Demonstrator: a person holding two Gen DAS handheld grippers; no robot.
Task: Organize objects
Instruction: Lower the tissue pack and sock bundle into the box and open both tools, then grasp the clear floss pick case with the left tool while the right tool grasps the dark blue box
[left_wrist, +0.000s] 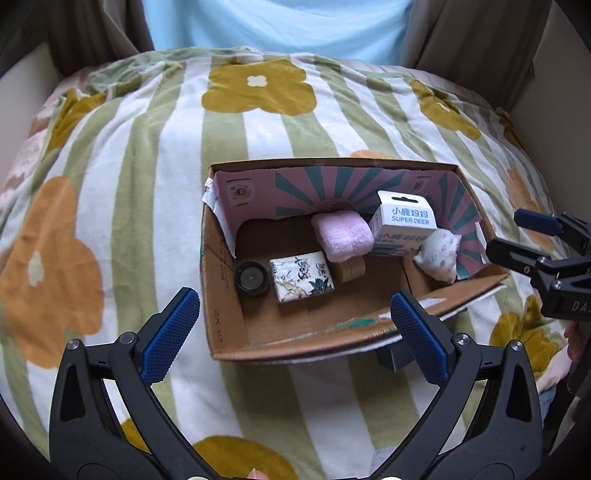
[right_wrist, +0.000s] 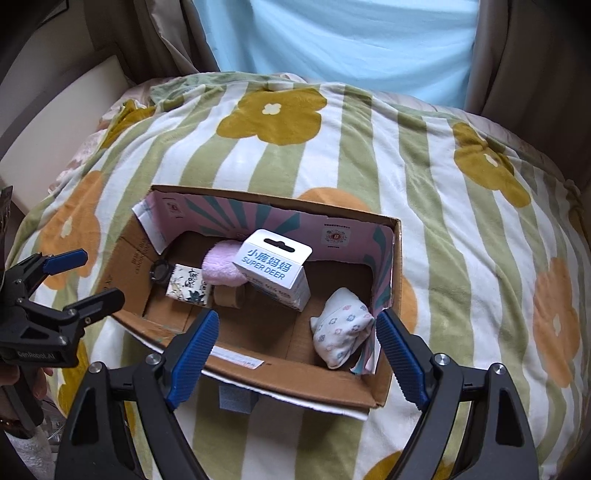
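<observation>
A brown cardboard box (left_wrist: 229, 325) with a pink-and-teal sunburst lining sits mid-frame on a green-and-white striped blanket (left_wrist: 147, 155) with mustard and orange flowers. Inside lie a pink towel (left_wrist: 341, 234) and a white floral pouch (right_wrist: 341, 328).

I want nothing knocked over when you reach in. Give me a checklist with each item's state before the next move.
1. Left claw open, empty: ok.
2. Right claw open, empty: ok.
3. Brown cardboard box open on top: ok.
4. White "SUPER DEER" carton standing straight: not ok, tilted.
5. Small floral white pouch clear of the box wall: not ok, it rests in the corner.
6. Black round jar lid closed: cannot tell.
</observation>
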